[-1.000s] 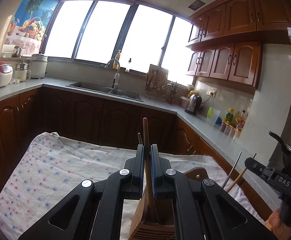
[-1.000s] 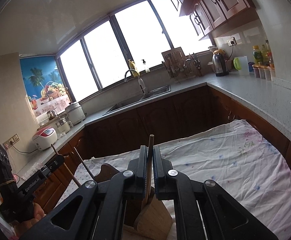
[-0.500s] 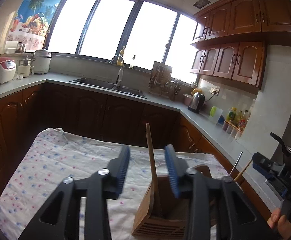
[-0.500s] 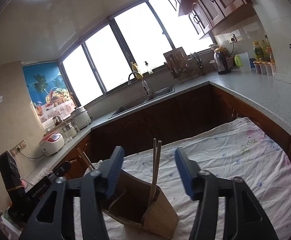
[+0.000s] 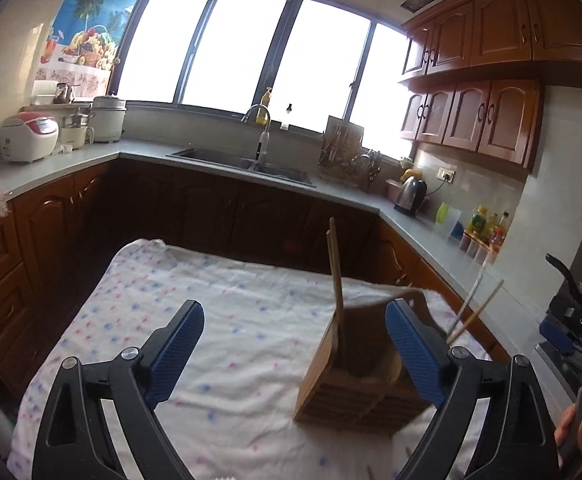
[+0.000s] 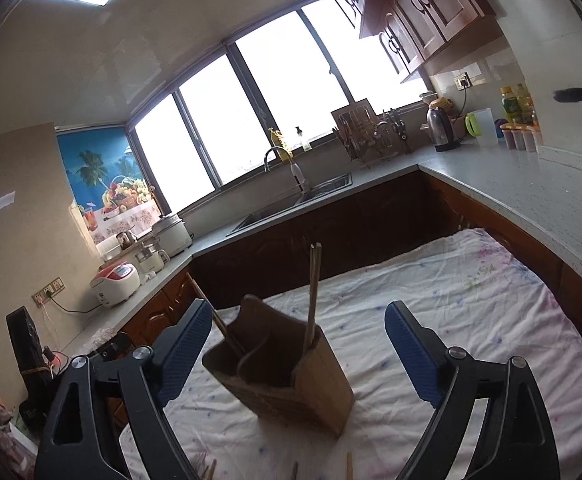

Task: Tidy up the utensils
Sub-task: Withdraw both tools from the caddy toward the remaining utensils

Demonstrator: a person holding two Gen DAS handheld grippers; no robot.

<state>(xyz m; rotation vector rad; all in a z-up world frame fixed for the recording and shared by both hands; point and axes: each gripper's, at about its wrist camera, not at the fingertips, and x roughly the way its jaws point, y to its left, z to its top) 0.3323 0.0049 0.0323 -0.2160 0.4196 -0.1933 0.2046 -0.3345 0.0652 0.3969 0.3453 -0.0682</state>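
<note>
A wooden utensil holder (image 5: 355, 392) stands on the flowered cloth (image 5: 227, 320); it also shows in the right wrist view (image 6: 291, 380). A pair of wooden chopsticks (image 5: 335, 280) stands upright in it, seen also in the right wrist view (image 6: 313, 292). Other sticks (image 5: 475, 308) lean out of its far side. My left gripper (image 5: 294, 352) is open and empty, just left of and behind the holder. My right gripper (image 6: 298, 356) is open and empty, with the holder between its fingers. Tips of more utensils (image 6: 349, 470) lie on the cloth below.
The cloth-covered table (image 6: 471, 300) sits inside a U-shaped kitchen counter (image 5: 331, 192) with a sink (image 5: 243, 164), a kettle (image 5: 411, 196), a dish rack (image 6: 371, 136) and rice cookers (image 5: 31, 138). Bottles (image 6: 515, 120) stand on the right counter. Dark wooden cabinets surround the table.
Both grippers were shut on chopsticks over the holder; both have opened wide and pulled back. The chopsticks now stand in the holder, free of the fingers.
</note>
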